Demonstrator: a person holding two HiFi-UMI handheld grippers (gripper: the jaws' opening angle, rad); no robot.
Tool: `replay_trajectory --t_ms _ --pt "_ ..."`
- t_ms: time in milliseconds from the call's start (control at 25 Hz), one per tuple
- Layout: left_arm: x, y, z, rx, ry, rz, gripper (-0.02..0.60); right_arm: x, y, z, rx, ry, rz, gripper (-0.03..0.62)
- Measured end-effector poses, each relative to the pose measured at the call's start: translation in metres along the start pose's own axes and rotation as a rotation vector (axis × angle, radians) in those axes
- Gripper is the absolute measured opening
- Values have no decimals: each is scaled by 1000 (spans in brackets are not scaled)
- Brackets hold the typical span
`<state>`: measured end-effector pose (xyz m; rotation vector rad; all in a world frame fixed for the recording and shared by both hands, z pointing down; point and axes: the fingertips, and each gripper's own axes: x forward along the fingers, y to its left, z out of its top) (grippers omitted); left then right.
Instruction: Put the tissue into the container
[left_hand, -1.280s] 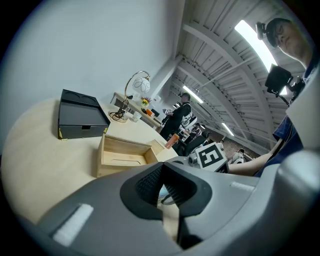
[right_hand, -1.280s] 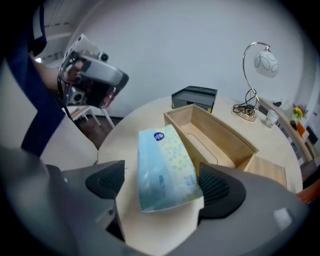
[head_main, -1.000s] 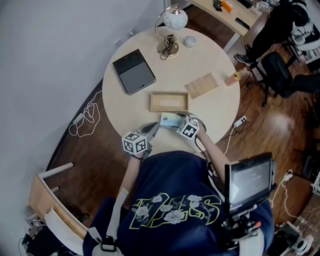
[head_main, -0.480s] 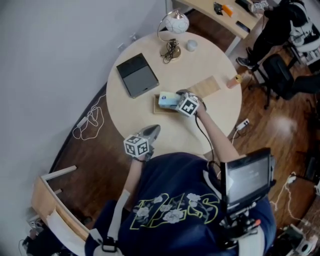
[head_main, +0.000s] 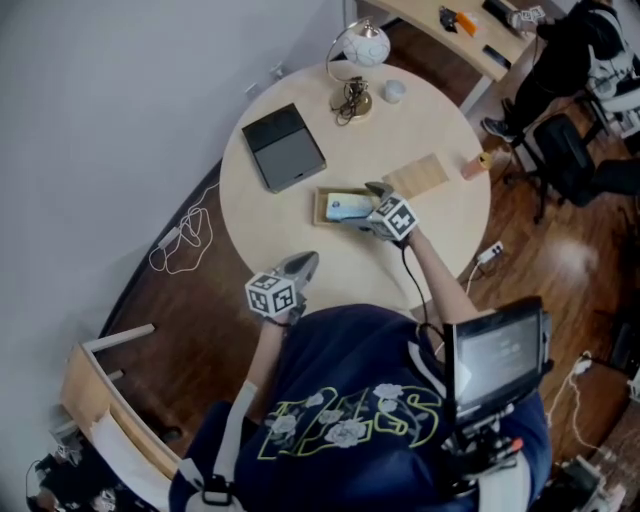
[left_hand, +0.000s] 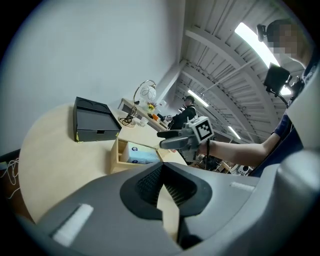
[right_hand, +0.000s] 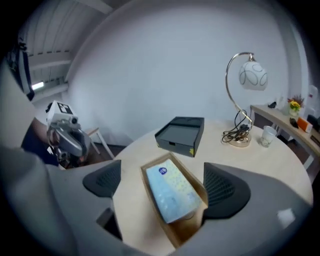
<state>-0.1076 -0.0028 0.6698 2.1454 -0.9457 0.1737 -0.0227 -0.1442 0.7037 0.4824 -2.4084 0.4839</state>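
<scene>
Right tongs (right_hand: 164, 186) opening around tissue pack (right_hand: 172, 195) resting in wooden container (right_hand: 180, 230); left tongs (left_hand: 164, 182) seemingly together.

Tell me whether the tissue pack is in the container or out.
In. The tissue pack lies within the wooden container's walls; the right gripper's jaws are opening, clear of it.
</scene>
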Motion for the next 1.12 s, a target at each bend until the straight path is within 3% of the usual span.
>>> replay_trajectory --t_ms 40,80,160,240,400,600,800,1120 --pt "0 0 -2 -2 2 1 5 -17 9 9 23 -55 -1 498" --pt "0 0 -2 -4 3 1 6 -33 16 13 58 -105 -15 406" --pt "0 -7 4 -1 -4 4 6 -60 24 8 163 -178 -95 4" --pt "4 -20 16 21 -15 -8 5 -70 37 -12 266 -213 -106 -5" --pt "27 -48 32 84 -4 -87 5 -63 74 -47 410 -242 17 -5" --pt "42 -56 30 95 29 -121 5 -47 89 -74 367 -146 15 -5" --pt "51 -56 21 111 70 -141 5 -54 84 -63 353 -181 16 -5" --pt "41 -50 26 115 67 -150 5 -45 89 -69 321 -196 26 -5"
